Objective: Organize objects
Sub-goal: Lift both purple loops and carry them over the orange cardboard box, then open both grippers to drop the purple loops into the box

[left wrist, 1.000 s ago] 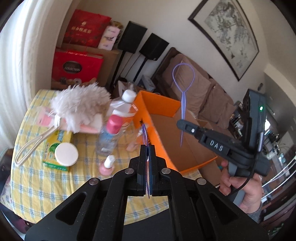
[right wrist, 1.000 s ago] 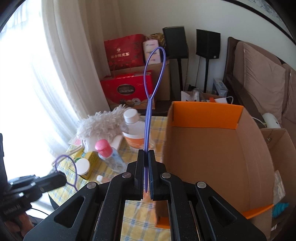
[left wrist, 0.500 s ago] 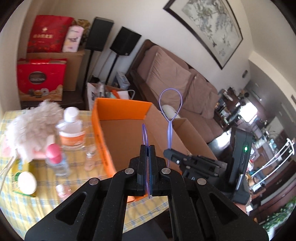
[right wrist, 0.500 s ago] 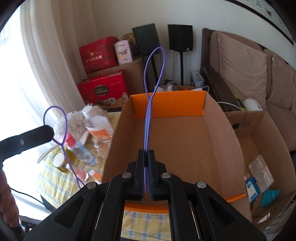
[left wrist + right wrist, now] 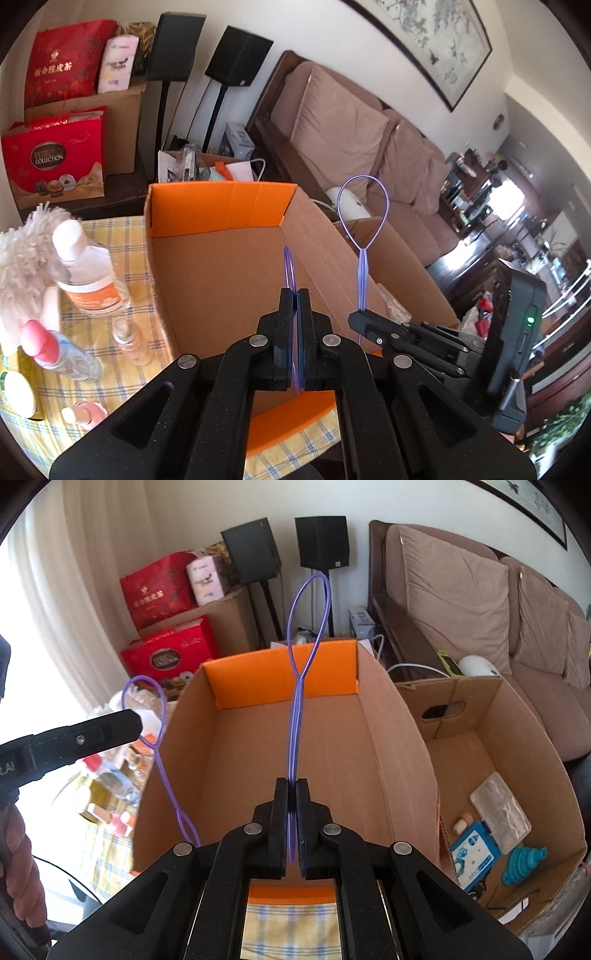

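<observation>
both grippers over the open orange-flapped box [image 5: 295, 760] now. left gripper [image 5: 294, 295] clamped tight on a purple loop tool [image 5: 289, 266], right gripper [image 5: 292, 784] pinched on its own second loop tool [image 5: 301, 686], loops poking up above the cardboard floor.

Two purple loop tools [image 5: 295, 716] [image 5: 360, 236] stand upright above the open orange-flapped cardboard box [image 5: 332, 738].

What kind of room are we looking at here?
Most likely a home living room: a brown cushioned sofa along the wall, two black speakers on stands, and a framed ink painting above. A yellow checked tablecloth carries toiletries and an open cardboard box.
</observation>
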